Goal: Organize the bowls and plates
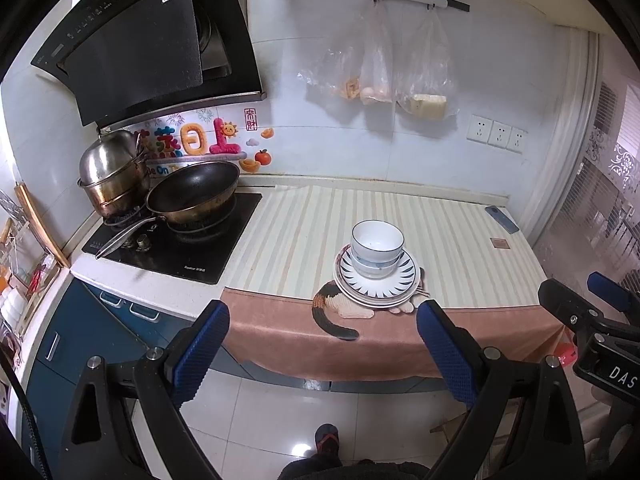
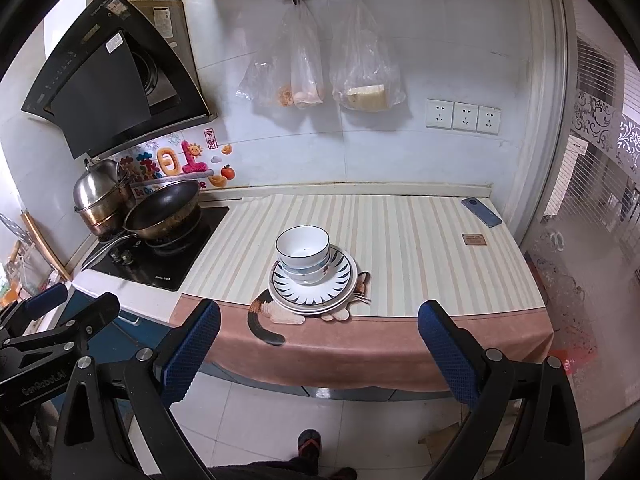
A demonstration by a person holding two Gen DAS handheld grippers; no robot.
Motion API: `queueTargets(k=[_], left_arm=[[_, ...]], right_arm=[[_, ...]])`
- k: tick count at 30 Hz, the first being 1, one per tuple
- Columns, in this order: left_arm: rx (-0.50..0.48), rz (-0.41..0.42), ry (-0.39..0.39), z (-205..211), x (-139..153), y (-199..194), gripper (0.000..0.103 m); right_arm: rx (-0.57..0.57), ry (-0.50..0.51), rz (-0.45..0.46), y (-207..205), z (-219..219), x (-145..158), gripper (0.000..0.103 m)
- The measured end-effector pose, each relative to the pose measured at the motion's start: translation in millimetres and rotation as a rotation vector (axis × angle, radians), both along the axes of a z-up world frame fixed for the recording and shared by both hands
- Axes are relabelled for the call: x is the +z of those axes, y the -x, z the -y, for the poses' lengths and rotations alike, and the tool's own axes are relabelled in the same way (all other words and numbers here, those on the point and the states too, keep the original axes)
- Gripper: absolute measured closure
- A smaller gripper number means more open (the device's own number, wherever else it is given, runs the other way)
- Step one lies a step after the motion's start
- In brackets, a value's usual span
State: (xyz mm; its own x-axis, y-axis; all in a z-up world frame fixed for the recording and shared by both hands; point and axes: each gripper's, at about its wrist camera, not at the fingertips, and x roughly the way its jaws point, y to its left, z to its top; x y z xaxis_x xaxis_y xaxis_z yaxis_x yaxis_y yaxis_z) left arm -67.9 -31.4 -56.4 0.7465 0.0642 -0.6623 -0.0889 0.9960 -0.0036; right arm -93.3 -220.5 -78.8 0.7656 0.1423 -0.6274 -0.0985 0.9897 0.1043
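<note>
White bowls with dark rims (image 1: 377, 247) (image 2: 303, 251) are nested and sit on a stack of plates (image 1: 408, 280) (image 2: 344, 280); the top plate has a blue ray pattern. The stack stands near the front edge of the striped counter mat (image 1: 304, 232) (image 2: 408, 248), over a printed cat. My left gripper (image 1: 322, 320) is open and empty, held back from the counter edge over the floor. My right gripper (image 2: 319, 320) is open and empty, also short of the counter. Each gripper shows at the edge of the other's view: the right one (image 1: 592, 312), the left one (image 2: 60, 312).
A black stove (image 1: 176, 240) (image 2: 160, 252) at the left carries a dark wok (image 1: 192, 192) (image 2: 164, 208) and a steel steamer pot (image 1: 110, 172) (image 2: 100, 196). A blue phone (image 1: 502, 219) (image 2: 481, 211) and a small brown card (image 1: 500, 243) (image 2: 473, 239) lie at the counter's right. Plastic bags (image 1: 380, 60) (image 2: 312, 56) hang on the wall.
</note>
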Motion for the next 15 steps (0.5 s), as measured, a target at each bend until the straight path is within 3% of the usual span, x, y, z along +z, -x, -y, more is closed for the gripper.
queueTargets(k=[15], left_arm=[[-0.004,0.005,-0.004,-3.9,-1.0,-3.0,0.007]], right_arm=[[-0.005,0.006,-0.002,-1.7,-1.7,-0.6,0.002]])
